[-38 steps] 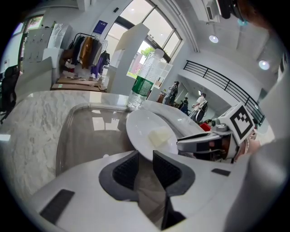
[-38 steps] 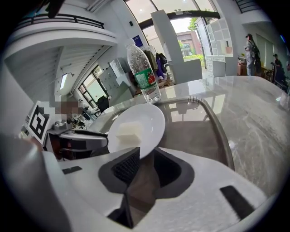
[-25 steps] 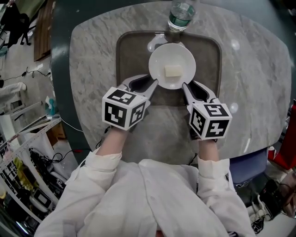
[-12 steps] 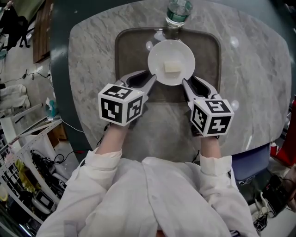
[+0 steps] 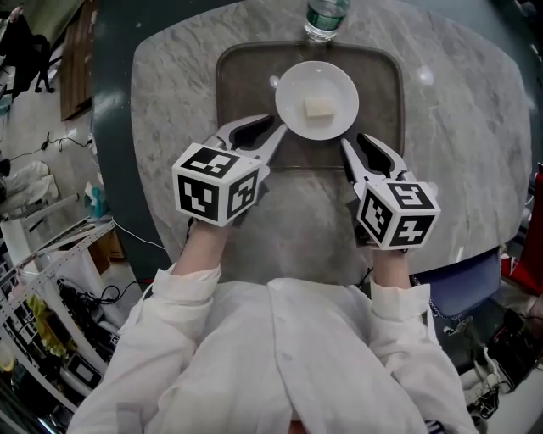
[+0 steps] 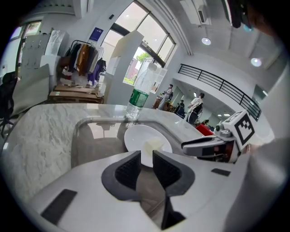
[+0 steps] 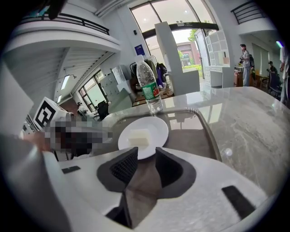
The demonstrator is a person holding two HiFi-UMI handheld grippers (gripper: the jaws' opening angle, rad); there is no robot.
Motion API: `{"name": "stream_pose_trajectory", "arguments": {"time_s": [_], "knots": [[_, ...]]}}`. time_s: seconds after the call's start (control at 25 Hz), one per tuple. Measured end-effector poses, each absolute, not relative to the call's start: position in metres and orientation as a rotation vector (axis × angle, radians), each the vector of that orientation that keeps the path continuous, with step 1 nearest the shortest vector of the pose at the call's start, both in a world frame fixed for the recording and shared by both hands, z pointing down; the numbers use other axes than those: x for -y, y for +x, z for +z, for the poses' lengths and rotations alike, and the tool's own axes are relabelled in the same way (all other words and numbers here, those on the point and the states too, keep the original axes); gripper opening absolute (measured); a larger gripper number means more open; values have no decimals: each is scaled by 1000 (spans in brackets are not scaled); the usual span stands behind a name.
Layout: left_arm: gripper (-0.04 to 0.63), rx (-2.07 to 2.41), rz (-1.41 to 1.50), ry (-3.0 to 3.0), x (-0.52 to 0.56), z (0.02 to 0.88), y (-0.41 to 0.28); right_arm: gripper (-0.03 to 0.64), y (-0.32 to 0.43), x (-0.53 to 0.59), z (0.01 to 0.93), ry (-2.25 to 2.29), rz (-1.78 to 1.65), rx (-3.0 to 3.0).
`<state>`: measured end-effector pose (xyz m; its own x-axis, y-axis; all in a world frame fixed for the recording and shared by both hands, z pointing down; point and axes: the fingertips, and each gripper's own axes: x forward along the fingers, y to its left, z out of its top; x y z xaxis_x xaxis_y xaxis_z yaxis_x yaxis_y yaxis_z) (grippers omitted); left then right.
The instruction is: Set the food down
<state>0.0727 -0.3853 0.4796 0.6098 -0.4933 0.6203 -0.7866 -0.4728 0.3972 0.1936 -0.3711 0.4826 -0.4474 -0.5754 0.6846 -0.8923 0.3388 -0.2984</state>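
The pale block of food (image 5: 319, 107) lies in the middle of the white plate (image 5: 293, 116), which sits on the brown tray (image 5: 246, 85) on our marble table (image 5: 170, 102). A water bottle (image 5: 325, 19) stands at the tray's far edge. Our left gripper (image 5: 276, 134) and right gripper (image 5: 352, 144) flank the plate's near rim, jaws partly apart and gripping nothing; the right's have just been opening.

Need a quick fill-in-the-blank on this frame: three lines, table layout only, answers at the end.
1. The pale food block lies on a white ____.
2. The plate sits on a brown ____.
3. Just past the tray's far edge stands a clear plastic ____.
Missing words: plate; tray; bottle.
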Motion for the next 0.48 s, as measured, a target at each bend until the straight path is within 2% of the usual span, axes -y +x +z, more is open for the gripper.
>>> {"name": "stream_pose_trajectory", "arguments": {"time_s": [0.28,0.48], "knots": [[65,990,451,2299,354,431,56,90,184,343,438,1381,836,2222],[49,935,407,2371,311,403,48,29,178,310,400,1458,771,2284]]}}
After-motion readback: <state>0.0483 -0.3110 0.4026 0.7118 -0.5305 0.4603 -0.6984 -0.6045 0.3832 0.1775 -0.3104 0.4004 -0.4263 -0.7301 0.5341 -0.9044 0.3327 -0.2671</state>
